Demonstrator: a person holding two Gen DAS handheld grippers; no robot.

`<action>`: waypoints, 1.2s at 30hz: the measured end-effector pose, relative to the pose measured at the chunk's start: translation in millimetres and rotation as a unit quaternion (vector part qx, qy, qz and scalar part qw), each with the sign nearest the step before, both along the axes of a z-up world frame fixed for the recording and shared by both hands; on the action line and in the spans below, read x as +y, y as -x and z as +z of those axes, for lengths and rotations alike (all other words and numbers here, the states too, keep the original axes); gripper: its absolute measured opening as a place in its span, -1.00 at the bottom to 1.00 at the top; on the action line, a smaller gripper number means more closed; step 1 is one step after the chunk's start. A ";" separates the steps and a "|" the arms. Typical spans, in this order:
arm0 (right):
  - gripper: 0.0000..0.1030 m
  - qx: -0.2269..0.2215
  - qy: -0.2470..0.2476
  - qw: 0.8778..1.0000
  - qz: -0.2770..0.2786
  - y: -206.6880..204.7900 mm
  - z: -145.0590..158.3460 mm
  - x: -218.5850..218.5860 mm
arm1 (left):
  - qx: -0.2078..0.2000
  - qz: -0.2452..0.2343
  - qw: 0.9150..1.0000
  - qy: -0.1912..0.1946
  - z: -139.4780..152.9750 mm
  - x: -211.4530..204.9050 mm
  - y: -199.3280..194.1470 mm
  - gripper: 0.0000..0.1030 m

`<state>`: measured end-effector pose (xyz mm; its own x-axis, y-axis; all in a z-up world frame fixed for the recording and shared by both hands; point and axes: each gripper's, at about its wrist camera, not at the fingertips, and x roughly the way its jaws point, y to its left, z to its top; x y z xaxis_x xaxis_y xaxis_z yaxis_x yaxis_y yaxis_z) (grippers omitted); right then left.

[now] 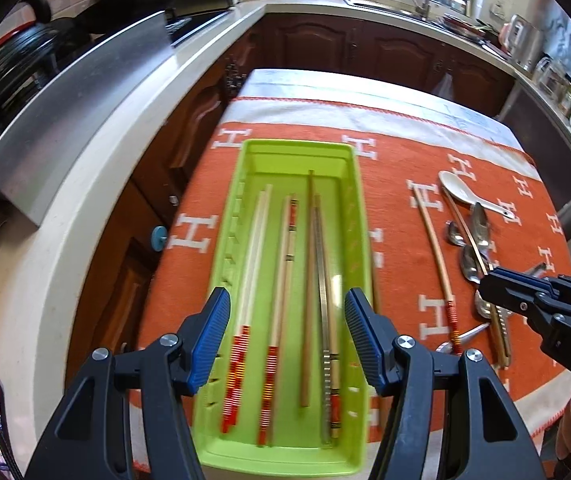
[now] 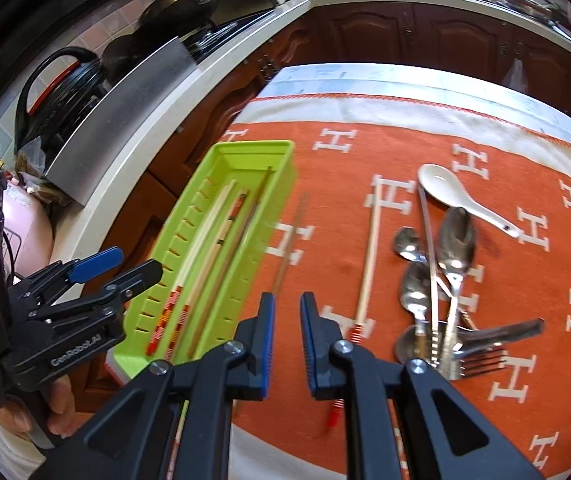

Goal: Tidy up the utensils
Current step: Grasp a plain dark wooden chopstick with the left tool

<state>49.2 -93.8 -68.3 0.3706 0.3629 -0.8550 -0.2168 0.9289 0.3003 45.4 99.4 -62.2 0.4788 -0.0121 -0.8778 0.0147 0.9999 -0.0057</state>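
Right gripper [image 2: 287,344] low in the foreground, blue-padded jaws parted by a narrow gap, nothing between them. Beyond, orange table cloth with white H letters [image 2: 365,152]. Left of centre, lime-green plastic slotted tray [image 2: 285,152] holding several chopsticks lengthwise, some with red-striped ends. Just right of the tray, blurred thin brown chopstick [image 2: 289,248] on the cloth. Further right, pale chopstick with red-banded end [image 2: 367,264]. Beside it, heap of metal spoons and a fork [image 2: 441,300], white ceramic soup spoon [image 2: 457,196] behind. At far left, left gripper [image 2: 119,268], jaws apart.
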 end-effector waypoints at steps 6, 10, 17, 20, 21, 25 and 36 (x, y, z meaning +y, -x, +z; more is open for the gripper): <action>-0.75 -0.007 0.008 1.000 -0.020 5.2 -5.3 -23.7 | 0.011 -0.033 0.999 0.018 -1.7 -27.3 -2.9 0.12; -0.75 -0.006 0.008 1.000 -0.030 7.6 -11.0 -35.8 | 0.022 -0.054 0.998 0.039 -4.6 -45.8 -2.9 0.12; -0.74 0.004 -0.007 0.999 -0.042 10.5 -23.3 -51.4 | 0.065 -0.062 0.994 0.055 -26.3 -74.3 0.3 -0.29; -0.74 0.006 -0.013 0.999 -0.044 11.5 -26.7 -55.9 | 0.077 -0.063 0.994 0.049 -36.8 -84.8 3.6 -0.33; -0.74 0.007 -0.015 0.999 -0.045 12.1 -27.9 -57.8 | 0.082 -0.061 0.994 0.047 -40.1 -85.6 3.9 -0.35; -0.74 0.009 -0.027 0.998 -0.047 14.2 -33.1 -64.6 | 0.112 -0.038 0.992 0.043 -58.1 -84.5 -2.5 -0.44; -0.74 0.005 -0.047 0.998 -0.042 15.7 -35.2 -69.5 | 0.140 -0.008 0.990 0.000 -82.2 -92.2 -12.6 -0.43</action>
